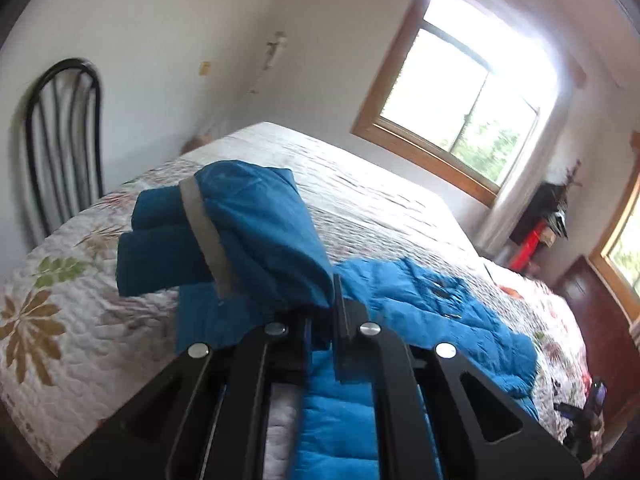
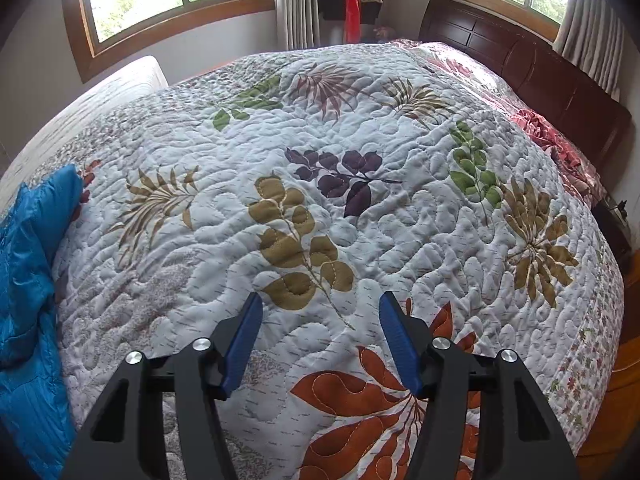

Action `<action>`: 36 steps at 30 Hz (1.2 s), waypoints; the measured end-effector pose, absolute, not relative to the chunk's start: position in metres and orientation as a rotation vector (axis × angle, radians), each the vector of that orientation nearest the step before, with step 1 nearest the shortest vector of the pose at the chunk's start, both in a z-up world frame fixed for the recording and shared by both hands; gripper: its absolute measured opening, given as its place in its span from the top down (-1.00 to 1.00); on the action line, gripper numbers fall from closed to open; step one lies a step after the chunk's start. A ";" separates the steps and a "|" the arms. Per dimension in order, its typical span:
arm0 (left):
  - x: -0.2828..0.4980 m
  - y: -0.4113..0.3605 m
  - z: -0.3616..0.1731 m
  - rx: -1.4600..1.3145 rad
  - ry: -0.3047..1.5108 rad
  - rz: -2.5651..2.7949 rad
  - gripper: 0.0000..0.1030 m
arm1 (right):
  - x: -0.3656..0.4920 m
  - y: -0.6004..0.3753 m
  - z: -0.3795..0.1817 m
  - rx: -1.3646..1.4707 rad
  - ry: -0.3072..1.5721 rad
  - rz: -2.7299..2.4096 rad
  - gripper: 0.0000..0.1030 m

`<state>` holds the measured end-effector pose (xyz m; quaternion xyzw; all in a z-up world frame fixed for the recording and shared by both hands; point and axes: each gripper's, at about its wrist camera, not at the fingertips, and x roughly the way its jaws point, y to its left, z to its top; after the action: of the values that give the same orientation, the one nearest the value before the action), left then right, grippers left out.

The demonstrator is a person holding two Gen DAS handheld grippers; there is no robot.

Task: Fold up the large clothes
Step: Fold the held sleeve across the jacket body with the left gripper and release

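A large blue puffer jacket (image 1: 420, 304) lies spread on the leaf-patterned quilt (image 1: 80, 320). My left gripper (image 1: 326, 304) is shut on a bunched part of it. That part (image 1: 260, 232) is held up off the bed, showing a grey band and darker blue lining. In the right wrist view the jacket (image 2: 28, 264) lies at the far left edge. My right gripper (image 2: 320, 312) hovers open over bare quilt (image 2: 360, 200), with nothing between its blue pads (image 2: 244, 336).
A dark wooden headboard (image 2: 520, 68) runs along the right side of the bed. A black chair (image 1: 64, 140) stands by the wall past the bed's corner. Windows (image 1: 460, 100) and a clothes rack with a red bag (image 2: 352, 12) line the far walls.
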<state>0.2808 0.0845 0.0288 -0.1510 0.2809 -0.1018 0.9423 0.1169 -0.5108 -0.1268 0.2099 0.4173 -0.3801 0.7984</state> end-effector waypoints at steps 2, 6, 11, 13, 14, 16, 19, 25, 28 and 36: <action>0.291 0.036 0.030 -0.270 0.590 -0.289 0.90 | 0.116 -0.512 -0.127 0.460 0.894 -0.810 -0.19; 0.314 -0.060 -0.004 -0.161 0.773 -0.500 0.75 | 0.116 -0.512 -0.127 0.458 0.890 -0.802 -0.19; 0.309 -0.074 -0.034 -0.110 0.844 -0.502 0.22 | 0.116 -0.496 -0.111 0.447 0.826 -0.721 -0.19; 0.303 -0.064 -0.035 -0.078 0.823 -0.458 0.17 | 0.124 -0.483 -0.106 0.397 0.819 -0.691 -0.19; 0.302 -0.058 -0.035 -0.073 0.820 -0.445 0.17 | 0.129 -0.476 -0.105 0.377 0.820 -0.670 -0.19; 0.301 -0.044 -0.032 -0.069 0.816 -0.414 0.18 | 0.138 -0.462 -0.102 0.356 0.821 -0.628 -0.19; 0.299 -0.035 -0.036 -0.061 0.813 -0.379 0.19 | 0.147 -0.437 -0.091 0.307 0.802 -0.590 -0.19; 0.308 -0.019 -0.043 -0.073 0.835 -0.364 0.19 | 0.186 -0.365 -0.057 0.258 0.823 -0.324 -0.19; 0.311 -0.017 -0.049 -0.073 0.848 -0.366 0.19 | 0.224 -0.325 -0.052 0.272 0.893 -0.165 -0.28; 0.317 -0.016 -0.057 -0.064 0.862 -0.365 0.19 | 0.313 -0.231 -0.069 0.223 1.041 0.057 -0.43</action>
<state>0.3166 -0.0158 -0.0575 -0.0306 0.4154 -0.1757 0.8920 0.3133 -0.2307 -0.0687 0.1065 0.4964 0.0271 0.8611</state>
